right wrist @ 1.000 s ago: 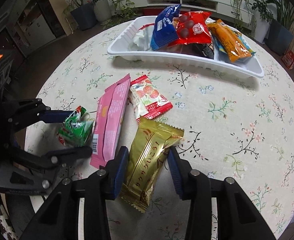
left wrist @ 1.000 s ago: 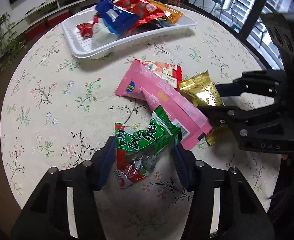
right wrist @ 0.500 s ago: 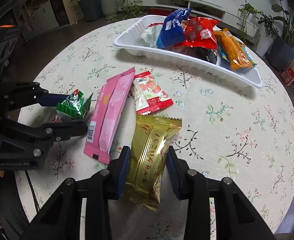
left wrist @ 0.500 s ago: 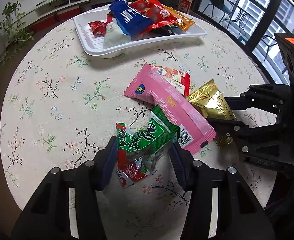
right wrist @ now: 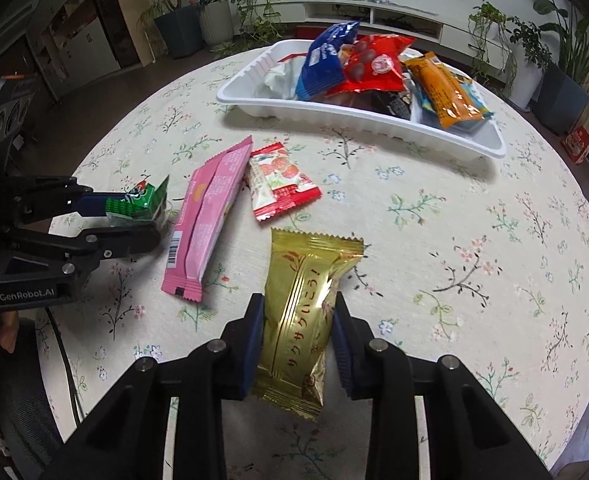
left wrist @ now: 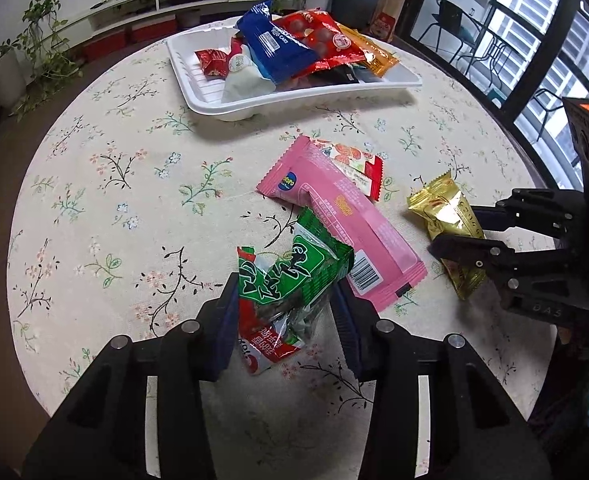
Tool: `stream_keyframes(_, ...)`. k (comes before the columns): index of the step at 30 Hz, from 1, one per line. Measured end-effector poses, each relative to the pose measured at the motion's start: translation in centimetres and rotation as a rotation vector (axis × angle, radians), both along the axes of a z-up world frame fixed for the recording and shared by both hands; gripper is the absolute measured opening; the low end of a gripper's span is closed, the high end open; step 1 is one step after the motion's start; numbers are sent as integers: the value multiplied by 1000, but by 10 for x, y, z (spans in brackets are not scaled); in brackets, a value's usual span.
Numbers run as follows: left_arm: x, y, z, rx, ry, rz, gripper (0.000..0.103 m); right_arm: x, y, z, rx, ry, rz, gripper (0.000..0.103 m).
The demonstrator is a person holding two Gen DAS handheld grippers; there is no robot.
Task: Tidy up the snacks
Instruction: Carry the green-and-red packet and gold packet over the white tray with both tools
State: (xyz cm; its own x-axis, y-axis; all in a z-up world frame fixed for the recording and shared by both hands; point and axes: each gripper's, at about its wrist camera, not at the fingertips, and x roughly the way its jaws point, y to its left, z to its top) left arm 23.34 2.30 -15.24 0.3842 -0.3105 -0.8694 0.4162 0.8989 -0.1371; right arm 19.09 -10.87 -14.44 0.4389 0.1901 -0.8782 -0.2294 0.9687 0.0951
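Snacks pinched: green packet (left wrist: 290, 280) left, gold packet (right wrist: 302, 312) right.

Support: round table (right wrist: 454, 240) under a cream cloth printed with small flower sprigs.
Far side: white plastic tray (right wrist: 358, 120) — it rests on the cloth and is heaped with wrapped snacks.
Centre: long pink packet (right wrist: 210, 216) lying flat; just beside it, a small red-and-white strawberry packet (right wrist: 280, 180).
Near edge, right wrist view: gold packet (right wrist: 306, 312), whether it rests on the cloth cannot be told.
Near edge, left wrist view: green packet (left wrist: 290, 280) — crumpled, beside the pink packet's barcode end.
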Motion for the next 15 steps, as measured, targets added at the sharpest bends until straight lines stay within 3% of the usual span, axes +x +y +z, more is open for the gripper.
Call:
stream_keyframes(11, -13, 11, 13, -97, 15, 49, 41, -9, -50, 10, 144, 2, -94, 33)
stream_keyframes(15, -14, 15, 19, -166, 25, 64, 41, -11, -68, 13, 198, 1, -126, 33)
